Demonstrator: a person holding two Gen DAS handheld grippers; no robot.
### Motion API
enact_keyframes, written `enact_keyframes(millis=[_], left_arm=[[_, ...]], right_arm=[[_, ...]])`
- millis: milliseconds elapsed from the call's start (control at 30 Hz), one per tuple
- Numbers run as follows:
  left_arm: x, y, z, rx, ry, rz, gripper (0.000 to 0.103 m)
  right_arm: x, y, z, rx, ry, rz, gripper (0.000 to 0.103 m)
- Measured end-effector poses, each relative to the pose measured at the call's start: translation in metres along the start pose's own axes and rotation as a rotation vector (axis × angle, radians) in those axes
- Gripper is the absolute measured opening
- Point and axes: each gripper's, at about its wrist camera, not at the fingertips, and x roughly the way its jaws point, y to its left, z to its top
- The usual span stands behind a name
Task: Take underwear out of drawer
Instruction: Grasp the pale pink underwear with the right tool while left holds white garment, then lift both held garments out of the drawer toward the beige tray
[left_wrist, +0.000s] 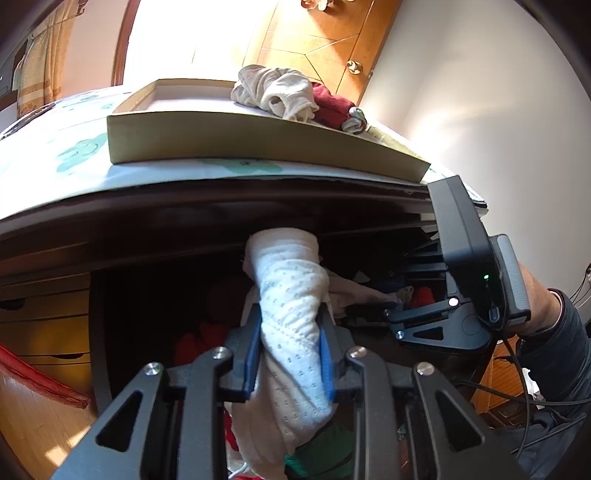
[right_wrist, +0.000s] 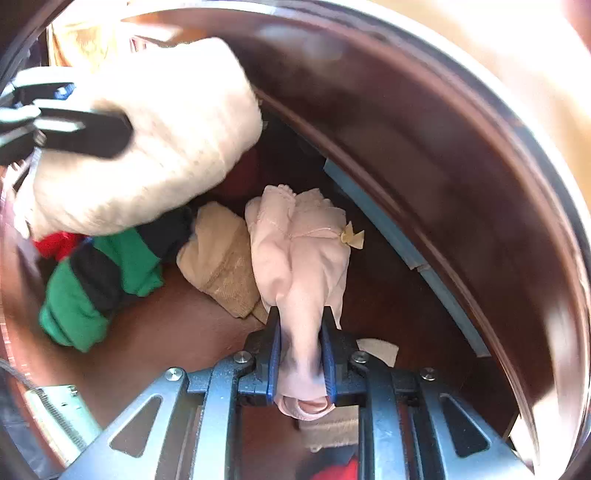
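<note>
Two hand-held grippers each clamp a piece of underwear at the open drawer. Much of the drawer's interior is lost in shadow in the left wrist view, and the near part of both garments is hidden behind the gripper frames. The right wrist view is blurred along the drawer's dark wooden far wall, and the white garment there is soft with motion.

The left gripper has its blue-padded fingers closed on white dotted underwear, which stands up between them, level with the drawer's front opening and below the dresser's top edge. The right gripper has its fingers pressed shut on pink underwear with a small bow, near the drawer's right wall.

Bare wooden floor shows at the drawer's front left. A green and black garment lies toward the left side, a beige one touching the pink piece.

On the dresser top sits a shallow cardboard tray, with crumpled clothes at its far right corner.
</note>
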Motion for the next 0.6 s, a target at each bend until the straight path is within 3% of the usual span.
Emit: enact_keyframes(millis=[600], left_arm=[[-0.002,0.000,-0.001,-0.005,-0.010,0.007,0.025]], right_arm=[[-0.067,-0.039,-0.040,0.201,-0.183,0.108,0.019]])
